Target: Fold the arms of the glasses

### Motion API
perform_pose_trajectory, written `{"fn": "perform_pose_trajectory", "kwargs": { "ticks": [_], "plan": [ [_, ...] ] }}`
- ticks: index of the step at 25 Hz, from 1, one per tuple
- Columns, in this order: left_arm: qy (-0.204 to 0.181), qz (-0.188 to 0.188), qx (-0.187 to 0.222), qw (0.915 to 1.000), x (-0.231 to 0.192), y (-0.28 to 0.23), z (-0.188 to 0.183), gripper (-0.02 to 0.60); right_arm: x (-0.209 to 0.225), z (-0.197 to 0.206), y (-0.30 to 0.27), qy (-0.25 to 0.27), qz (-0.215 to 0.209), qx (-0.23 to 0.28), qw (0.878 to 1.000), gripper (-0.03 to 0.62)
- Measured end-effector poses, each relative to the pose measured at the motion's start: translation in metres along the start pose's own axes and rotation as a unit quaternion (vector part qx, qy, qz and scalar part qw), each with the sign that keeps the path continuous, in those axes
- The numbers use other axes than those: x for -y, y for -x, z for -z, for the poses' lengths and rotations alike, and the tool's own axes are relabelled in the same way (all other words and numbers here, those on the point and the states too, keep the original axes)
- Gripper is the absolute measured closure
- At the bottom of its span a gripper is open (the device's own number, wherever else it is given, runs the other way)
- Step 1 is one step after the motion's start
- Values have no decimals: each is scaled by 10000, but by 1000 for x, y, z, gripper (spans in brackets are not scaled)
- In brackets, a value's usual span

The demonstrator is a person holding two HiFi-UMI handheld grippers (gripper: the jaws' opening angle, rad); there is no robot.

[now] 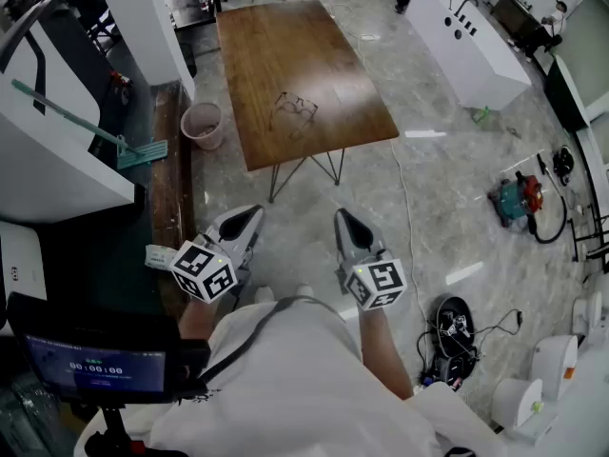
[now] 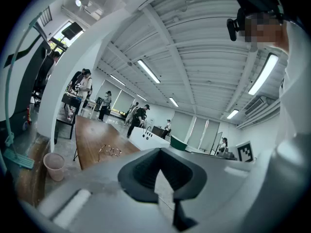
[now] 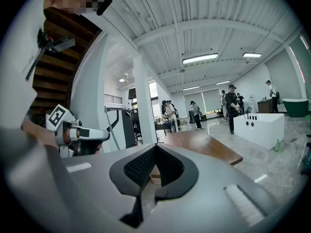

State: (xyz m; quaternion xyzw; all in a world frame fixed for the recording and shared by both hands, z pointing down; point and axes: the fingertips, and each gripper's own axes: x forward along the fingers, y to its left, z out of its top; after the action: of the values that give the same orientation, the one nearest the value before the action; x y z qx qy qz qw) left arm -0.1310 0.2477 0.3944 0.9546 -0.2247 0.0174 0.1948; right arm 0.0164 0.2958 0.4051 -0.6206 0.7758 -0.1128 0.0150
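Grey left gripper and right gripper clenched empty, lower centre; thin wire-framed glasses on brown wooden table, upper centre

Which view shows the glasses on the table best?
The head view: the glasses lie unobstructed on the wooden table, seen from above. The left gripper view shows them small, at a low angle. The right gripper view shows only the table; no glasses can be made out.

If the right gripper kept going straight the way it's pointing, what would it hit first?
Most likely the near end of the wooden table. It lies just ahead of the shut right gripper, with only bare floor between them. Depth is hard to judge, so that is a best guess.
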Motion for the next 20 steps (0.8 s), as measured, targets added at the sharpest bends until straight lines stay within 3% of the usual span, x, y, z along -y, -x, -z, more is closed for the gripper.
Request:
{"fn": "perform_pose_trajectory", "kwargs": {
  "ticks": [11,20],
  "plan": [
    [-28,126,85,9999,-4,7,3,580,-12,9,-4,126,-53,-25,9999,586],
    [119,222,-20,9997,-42,35,4,580,-37,17,-24,-112,77,-52,9999,585]
  ]
}}
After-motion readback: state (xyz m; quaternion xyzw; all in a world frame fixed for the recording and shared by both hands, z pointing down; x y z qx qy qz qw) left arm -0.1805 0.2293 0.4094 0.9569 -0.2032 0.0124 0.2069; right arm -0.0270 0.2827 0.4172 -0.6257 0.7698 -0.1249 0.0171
